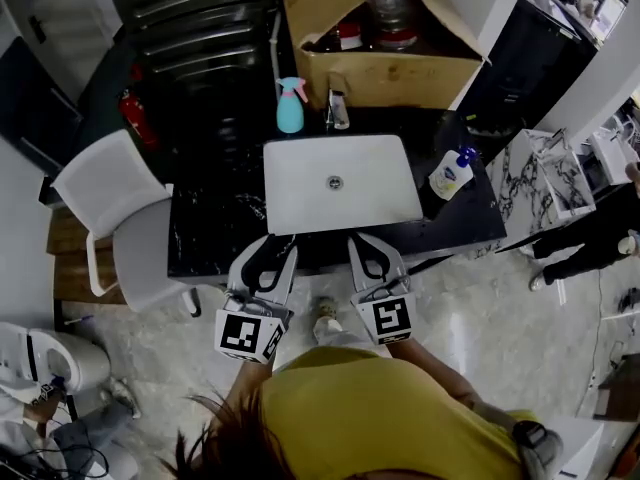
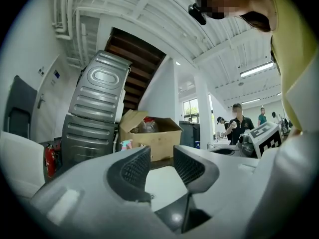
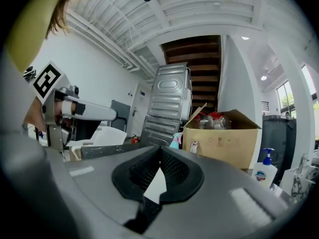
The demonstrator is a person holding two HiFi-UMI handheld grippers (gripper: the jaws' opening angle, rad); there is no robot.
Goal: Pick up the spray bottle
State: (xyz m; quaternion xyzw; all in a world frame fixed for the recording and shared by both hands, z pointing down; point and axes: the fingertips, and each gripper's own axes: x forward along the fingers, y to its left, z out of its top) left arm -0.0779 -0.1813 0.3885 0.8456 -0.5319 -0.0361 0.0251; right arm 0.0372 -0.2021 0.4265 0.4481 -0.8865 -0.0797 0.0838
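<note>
- Head view: a turquoise plastic spray bottle (image 1: 290,105) with a pink trigger stands upright at the back edge of a black stone counter (image 1: 215,228). It is just left of the metal tap (image 1: 337,110) and behind a white rectangular sink (image 1: 300,183). A brown cardboard box (image 1: 400,68) sits behind the bottle, and a white pump bottle with a blue cap (image 1: 452,173) stands right of the sink. The left gripper (image 1: 278,248) and the right gripper (image 1: 370,243) hang side by side at the counter's near edge, well apart from the spray bottle.
- Left gripper view: the jaws stand partly apart with nothing between them. The spray bottle (image 2: 125,144) shows far ahead, left of the cardboard box (image 2: 154,136).
- Right gripper view: the jaws meet at their tips and hold nothing. The spray bottle (image 3: 175,140) stands ahead beside the box (image 3: 224,133), with the pump bottle (image 3: 264,172) off to the right.
</note>
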